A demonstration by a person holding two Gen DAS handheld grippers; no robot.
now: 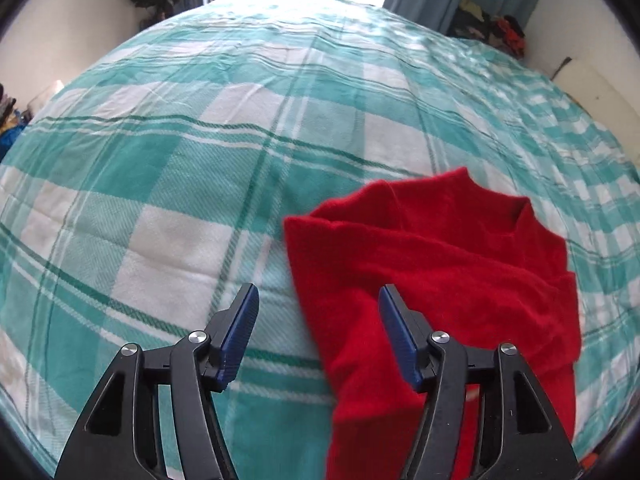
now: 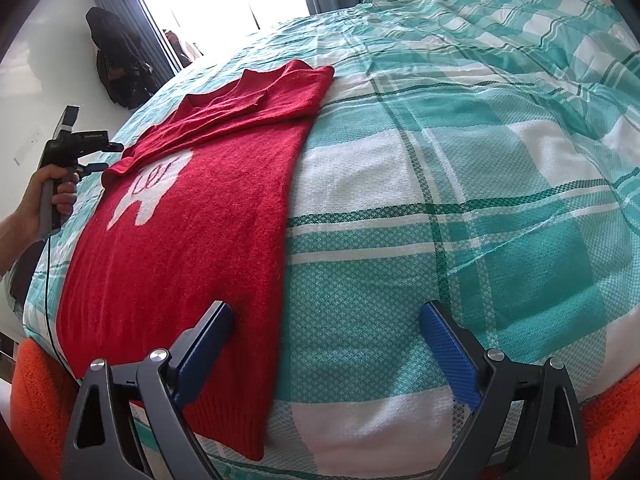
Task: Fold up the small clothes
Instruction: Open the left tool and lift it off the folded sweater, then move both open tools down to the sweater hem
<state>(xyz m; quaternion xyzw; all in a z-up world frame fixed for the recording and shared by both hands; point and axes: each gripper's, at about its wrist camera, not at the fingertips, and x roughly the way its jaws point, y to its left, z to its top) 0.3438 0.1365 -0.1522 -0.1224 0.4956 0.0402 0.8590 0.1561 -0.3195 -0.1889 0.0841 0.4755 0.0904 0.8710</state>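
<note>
A red knit sweater (image 2: 208, 208) with a white motif lies flat on the bed, its sides folded in lengthwise and a sleeve folded across the top. In the left wrist view the sweater (image 1: 440, 280) lies at lower right. My left gripper (image 1: 318, 300) is open and empty, straddling the sweater's left edge; it also shows in the right wrist view (image 2: 114, 156), held beside the sweater's upper left. My right gripper (image 2: 324, 314) is open and empty above the sweater's right edge near the hem.
The bed carries a teal and white checked cover (image 2: 460, 184). An orange blanket (image 2: 36, 392) hangs below the near bed edge. Dark clothes (image 2: 116, 64) hang by the window. Clothing piles (image 1: 492, 28) lie beyond the far corner.
</note>
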